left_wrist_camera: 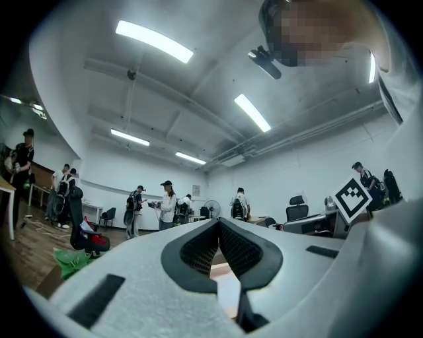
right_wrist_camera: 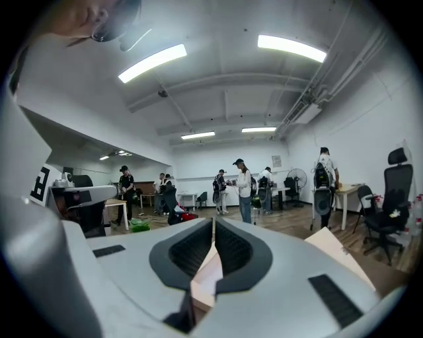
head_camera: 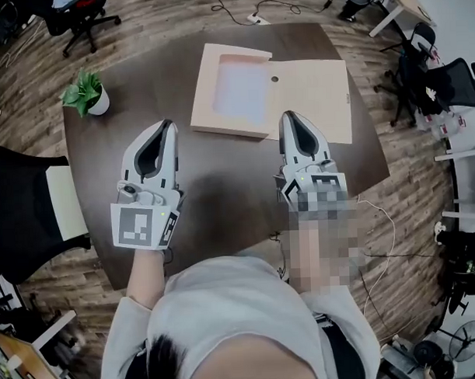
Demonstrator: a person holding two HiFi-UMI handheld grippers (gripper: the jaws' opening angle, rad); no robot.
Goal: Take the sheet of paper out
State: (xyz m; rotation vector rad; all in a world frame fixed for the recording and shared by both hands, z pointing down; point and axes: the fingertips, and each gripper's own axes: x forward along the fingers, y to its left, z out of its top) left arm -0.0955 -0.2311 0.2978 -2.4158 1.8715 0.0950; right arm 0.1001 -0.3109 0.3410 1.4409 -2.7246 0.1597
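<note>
An open tan cardboard box (head_camera: 205, 91) lies at the far middle of the dark table (head_camera: 222, 185). A pale sheet of paper (head_camera: 239, 88) lies flat in its tray, and its lid (head_camera: 316, 93) is folded out to the right. My left gripper (head_camera: 170, 123) is shut and empty, just left of the tray's near corner. My right gripper (head_camera: 287, 114) is also shut and empty, its tip over the lid's near part. In the left gripper view the paper (left_wrist_camera: 228, 290) shows below the closed jaws. In the right gripper view the tan box (right_wrist_camera: 208, 274) shows below them.
A small potted plant (head_camera: 86, 93) stands at the table's far left corner. A black chair (head_camera: 20, 208) is at the left and office chairs (head_camera: 444, 84) at the right. Cables run over the wooden floor (head_camera: 395, 234). Several people stand far across the room (right_wrist_camera: 244, 188).
</note>
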